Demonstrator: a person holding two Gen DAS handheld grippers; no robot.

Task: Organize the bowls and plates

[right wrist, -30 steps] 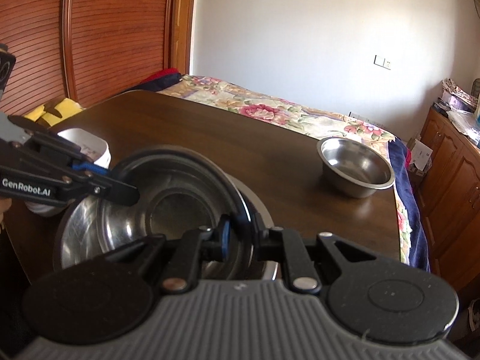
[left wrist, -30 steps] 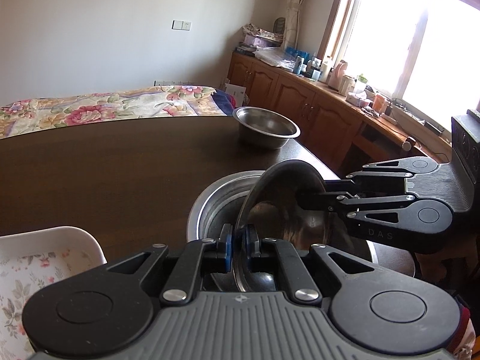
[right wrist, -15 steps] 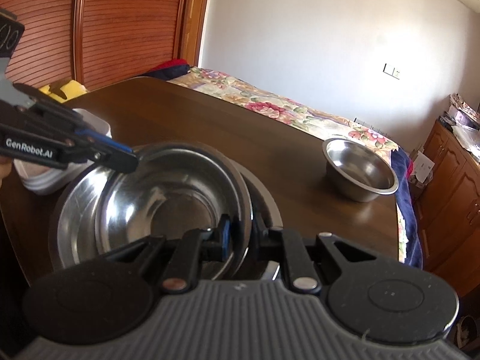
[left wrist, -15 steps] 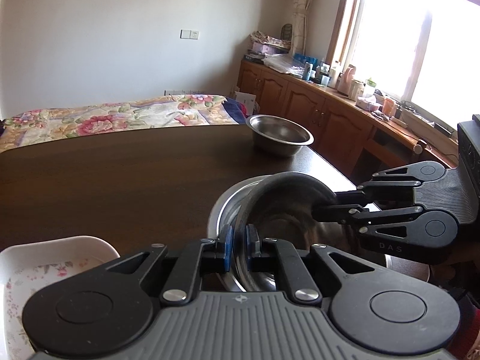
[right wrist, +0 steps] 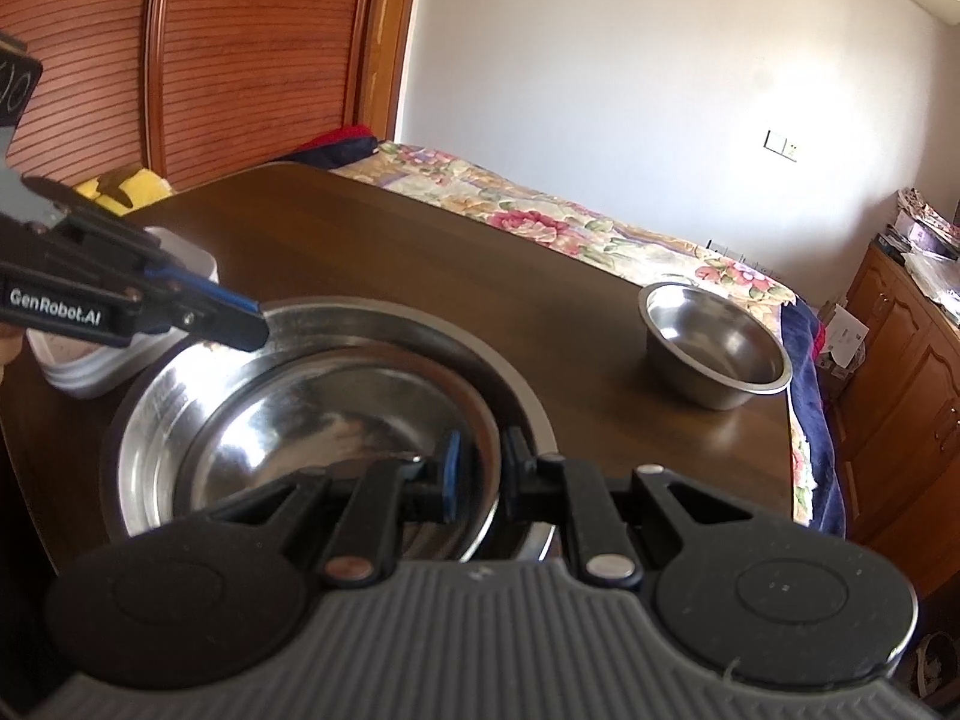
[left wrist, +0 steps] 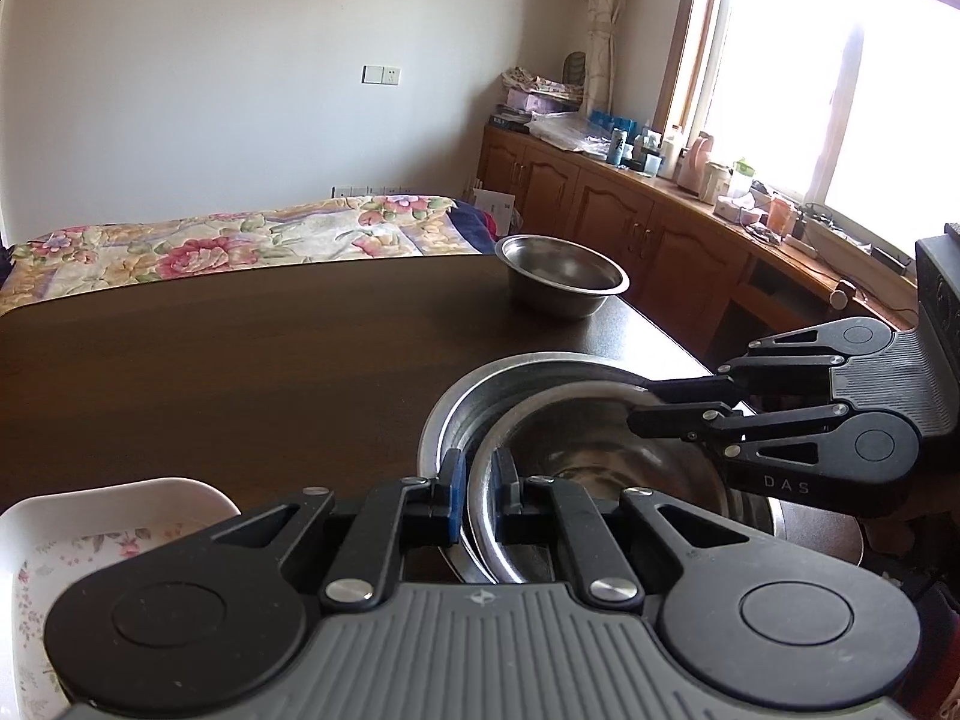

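1. Right now the left gripper straddles the near rim of the inner steel bowl, with a visible gap at each pad, so it looks loosened rather than pinching; the right gripper stands across the opposite rim the same way, also with slack.
2. That inner steel bowl sits nested in the larger steel basin near the table edge closest to the person, and it looks slightly off-centre within the basin.
3. Likely risk: if either gripper pulls away while a pad catches the rim, the bowl could tip or ride up out of the basin, and steel on steel would slide easily.
4. A sideways drag could also shove the whole stack toward the near table edge.
5. Just beside the basin, at the near left corner, the white floral dish could be knocked by a retreating left gripper.
6. Well apart, the small steel bowl stands at the far right edge, so a hurried reach could nudge it off.
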